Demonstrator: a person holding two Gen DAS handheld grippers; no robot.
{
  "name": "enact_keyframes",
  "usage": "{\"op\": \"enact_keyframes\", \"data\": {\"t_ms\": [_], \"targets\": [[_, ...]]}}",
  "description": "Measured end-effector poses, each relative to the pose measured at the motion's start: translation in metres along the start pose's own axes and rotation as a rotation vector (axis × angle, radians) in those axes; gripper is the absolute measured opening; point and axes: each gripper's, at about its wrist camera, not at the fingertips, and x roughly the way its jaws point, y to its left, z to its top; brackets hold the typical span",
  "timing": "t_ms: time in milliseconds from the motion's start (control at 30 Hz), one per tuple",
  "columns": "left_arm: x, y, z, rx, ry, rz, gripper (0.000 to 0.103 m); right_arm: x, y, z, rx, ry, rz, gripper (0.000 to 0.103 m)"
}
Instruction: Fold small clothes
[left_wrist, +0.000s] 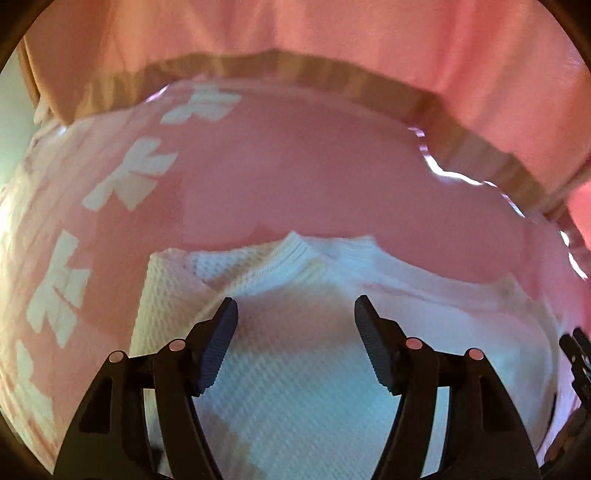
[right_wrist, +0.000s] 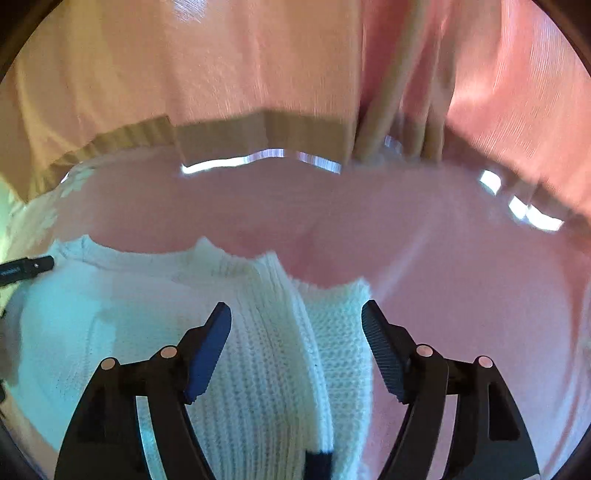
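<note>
White knitwear lies under both cameras: a small knitted garment (left_wrist: 295, 332) sits on a pink surface (left_wrist: 314, 177), close below the tools. In the left wrist view the left hand-held gripper (left_wrist: 295, 314) hangs over the waffle-textured body of the garment with its two black fingers (left_wrist: 221, 343) spread wide and nothing between them; a ribbed band runs across just beyond the fingertips. White blocky printed shapes (left_wrist: 125, 181) line the left side of the pink surface, and a tan ribbed hem (left_wrist: 332, 77) of a pink garment (left_wrist: 369, 26) crosses the top of the view, with bright slivers of light along the surface's far edge.

In the right wrist view the right hand-held gripper (right_wrist: 295, 314) is likewise spread apart, empty, above a ribbed fold of the knitted garment (right_wrist: 266, 350), whose right edge ends between the fingers (right_wrist: 384, 350). A dark patch shows at the knit's bottom edge. At far left, a black tip of the other tool (right_wrist: 26, 267) rests beside the garment's edge. Whether either gripper touches the cloth cannot be told.
</note>
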Motion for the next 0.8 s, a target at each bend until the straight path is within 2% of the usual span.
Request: {"op": "enact_keyframes", "data": {"t_ms": [33, 67, 100, 133, 167, 200, 267, 300, 333, 400, 433, 500, 533, 600, 667, 700, 767, 800], "targets": [[0.002, 0.005, -0.001, -0.011, -0.006, -0.006, 0.063, 0.009, -0.002, 0.001, 0.008, 0.019, 0.023, 0.071], [0.004, 0.009, -0.002, -0.02, -0.022, -0.011, 0.063, 0.016, 0.0, 0.001, 0.007, 0.032, 0.042, 0.066], [0.006, 0.01, -0.002, -0.025, -0.03, -0.016, 0.057, 0.024, 0.003, 0.002, -0.001, 0.036, 0.054, 0.056], [0.007, 0.008, 0.0, -0.017, -0.037, -0.016, 0.047, 0.028, 0.007, 0.003, -0.019, 0.035, 0.06, 0.007], [0.009, 0.007, 0.001, -0.005, -0.038, -0.011, 0.028, 0.029, 0.007, 0.003, -0.015, 0.041, 0.085, 0.008], [0.011, 0.006, 0.001, 0.0, -0.038, -0.007, 0.018, 0.025, 0.006, 0.005, 0.002, 0.021, 0.094, 0.007], [0.015, 0.01, 0.005, -0.017, -0.037, -0.018, 0.013, 0.007, 0.002, 0.012, 0.016, -0.055, 0.086, 0.007], [0.018, 0.013, 0.007, -0.028, -0.034, -0.028, 0.013, -0.003, -0.004, 0.016, 0.024, -0.097, 0.072, 0.007], [0.02, 0.016, 0.008, -0.038, -0.032, -0.027, 0.013, -0.003, -0.012, 0.017, 0.043, -0.104, 0.056, 0.007], [0.024, 0.016, 0.011, -0.035, -0.044, -0.016, 0.015, 0.021, -0.022, 0.015, 0.068, -0.015, 0.037, 0.007], [0.026, 0.016, 0.012, -0.033, -0.053, -0.008, 0.015, 0.038, -0.026, 0.01, 0.081, 0.054, 0.054, 0.007], [0.027, 0.016, 0.015, -0.028, -0.05, -0.002, 0.016, 0.032, -0.03, 0.008, 0.107, 0.022, 0.061, 0.009], [0.023, 0.017, 0.015, -0.04, -0.043, -0.006, 0.016, 0.023, -0.027, 0.009, 0.104, 0.012, 0.058, 0.015], [0.007, 0.016, 0.014, -0.062, -0.04, -0.022, 0.015, -0.01, -0.017, 0.01, 0.077, -0.067, 0.061, 0.019], [-0.017, 0.007, 0.009, -0.04, -0.093, -0.045, 0.016, -0.042, -0.002, 0.007, 0.026, -0.134, 0.116, 0.019], [-0.033, -0.003, 0.002, -0.009, -0.117, -0.051, 0.021, -0.056, 0.012, 0.002, -0.013, -0.163, 0.152, 0.019], [-0.055, -0.023, -0.018, 0.058, -0.131, -0.122, 0.03, -0.064, 0.033, -0.012, -0.053, -0.154, 0.233, 0.019], [-0.059, -0.03, -0.026, 0.074, -0.12, -0.128, 0.035, -0.061, 0.049, -0.022, -0.071, -0.115, 0.298, 0.019]]}}
